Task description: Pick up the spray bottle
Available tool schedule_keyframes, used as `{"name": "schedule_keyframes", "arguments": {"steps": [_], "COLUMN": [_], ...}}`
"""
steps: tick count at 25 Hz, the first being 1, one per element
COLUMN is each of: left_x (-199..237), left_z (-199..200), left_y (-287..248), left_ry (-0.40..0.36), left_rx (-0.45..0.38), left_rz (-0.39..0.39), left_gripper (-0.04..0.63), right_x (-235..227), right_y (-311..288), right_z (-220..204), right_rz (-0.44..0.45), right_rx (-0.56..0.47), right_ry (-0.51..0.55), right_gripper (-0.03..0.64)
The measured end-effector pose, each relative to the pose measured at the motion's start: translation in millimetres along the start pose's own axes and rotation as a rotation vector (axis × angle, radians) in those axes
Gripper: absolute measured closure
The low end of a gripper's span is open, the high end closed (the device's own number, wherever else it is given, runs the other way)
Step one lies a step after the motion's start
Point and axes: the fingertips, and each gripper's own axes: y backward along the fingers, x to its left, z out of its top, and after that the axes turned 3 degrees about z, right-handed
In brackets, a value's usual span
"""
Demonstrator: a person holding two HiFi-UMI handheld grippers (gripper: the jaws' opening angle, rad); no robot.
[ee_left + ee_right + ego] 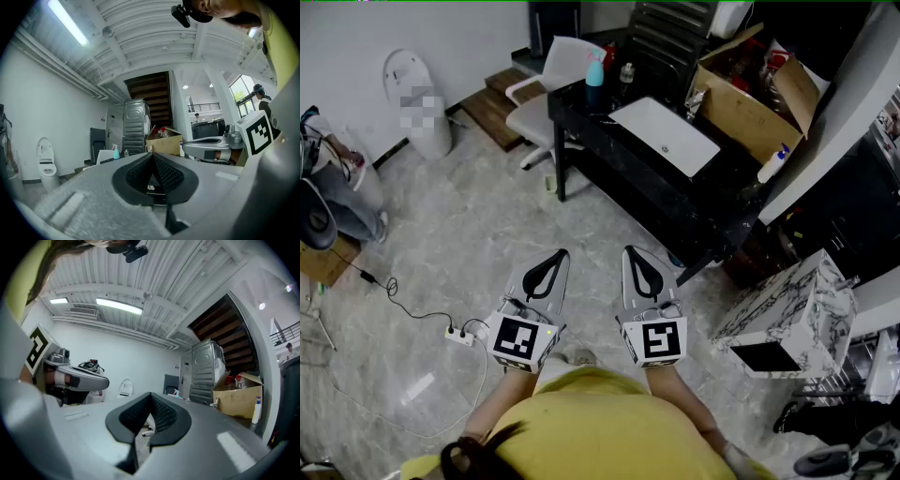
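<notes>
Left gripper [555, 258] and right gripper [633, 255] are hanging level, jaws closed and empty; the spray bottle [594, 70] is standing well ahead of them, not yet approached.

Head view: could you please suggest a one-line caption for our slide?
Left gripper and right gripper, both shut and empty, held over the floor before a black table bearing a teal spray bottle.
</notes>
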Motion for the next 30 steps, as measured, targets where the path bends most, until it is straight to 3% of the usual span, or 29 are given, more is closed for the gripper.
{"name": "schedule_keyframes", "arguments": {"steps": [10, 15, 18, 30], "left_x": [6.0, 21.5, 44.0, 182.9], "left_z": [-11.5, -24.6, -29.3, -22.8], "left_y": [-32.0, -62.5, -91.7, -230.7], "left_ry": [0.007, 0.023, 0.014, 0.001], "left_rx": [0.013, 0.031, 0.026, 0.008], "left_rz": [0.004, -0.007, -0.009, 0.005], "left_gripper": [0.594, 0.594, 0.594, 0.594], "right_x": [-20.5, -36.0, -48.4, -101.9], "right_y": [-23.5, -51.0, -84.3, -270.7], "right_z": [-13.9, -33.2, -42.0, -58.2], "right_rz": [0.032, 0.020, 0.022, 0.023], "right_rx": [-0.001, 0.015, 0.015, 0.038], "right_ry": [-0.019, -0.020, -0.038, -0.047], "right_gripper": [0.613, 0.569, 0.529, 0.486]}}
